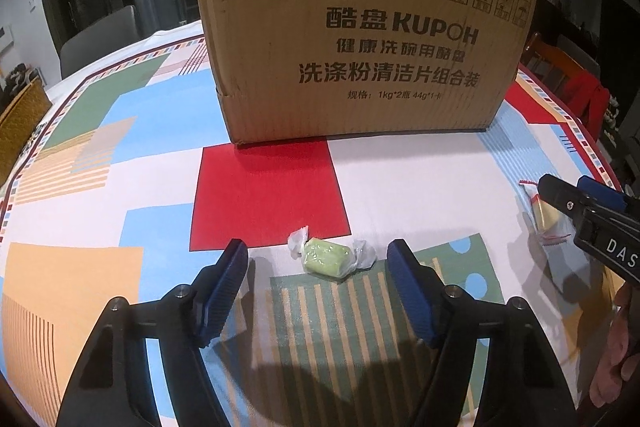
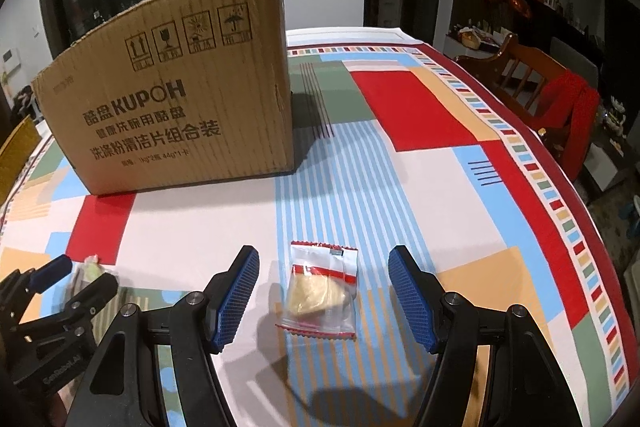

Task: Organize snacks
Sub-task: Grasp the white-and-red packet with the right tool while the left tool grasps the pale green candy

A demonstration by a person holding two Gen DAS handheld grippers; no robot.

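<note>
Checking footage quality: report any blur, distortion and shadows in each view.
Left wrist view: sharp; fisheye bows the cardboard box; the green candy is crisp, gripper shadows fall below it. Right wrist view: snack packet sharp; left gripper at the edge is motion-blurred.

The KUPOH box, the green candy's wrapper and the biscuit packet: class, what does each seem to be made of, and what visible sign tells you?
KUPOH box: corrugated cardboard, matte brown; ribbing shows through its face and the top edge is torn rough.
Green candy: its wrapper looks like thin clear plastic film, twisted and crinkled at both ends.
Biscuit packet: probably glossy clear plastic with red printed bands; the edges are serrated and the contents show through.
</note>
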